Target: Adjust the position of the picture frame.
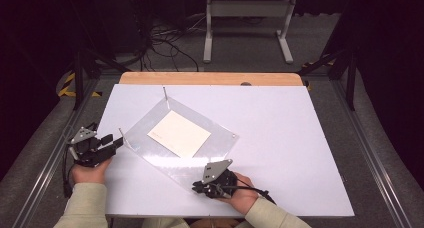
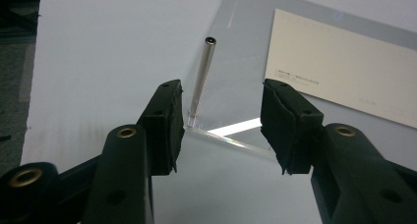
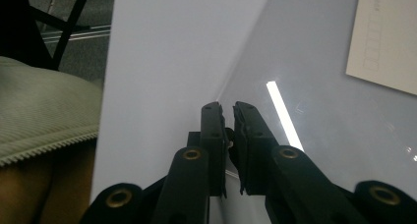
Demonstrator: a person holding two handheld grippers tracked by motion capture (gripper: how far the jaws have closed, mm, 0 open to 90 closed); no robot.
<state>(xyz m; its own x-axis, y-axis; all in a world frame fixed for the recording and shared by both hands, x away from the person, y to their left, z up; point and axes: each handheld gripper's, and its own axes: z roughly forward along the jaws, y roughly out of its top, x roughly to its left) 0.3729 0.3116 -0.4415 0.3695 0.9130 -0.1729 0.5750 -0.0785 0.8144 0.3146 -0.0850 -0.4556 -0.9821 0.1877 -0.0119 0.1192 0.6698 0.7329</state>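
- Fingers of the left gripper stood apart, nothing between them; a metal standoff pin rose upright from the near corner of the clear acrylic sheet, just ahead and slightly toward the left finger.
- Fingers of the right gripper were drawn together at the sheet's near edge; whether they pinched that edge could not be told.
- Sheet lay flat and skewed on the white worktop, a cream card at its middle, a second pin at the far corner.
- Long axis of the near pin ran vertical; the left gripper was nearer by far.
- Judged next move: left fingers advance a little and centre on the pin's shaft.
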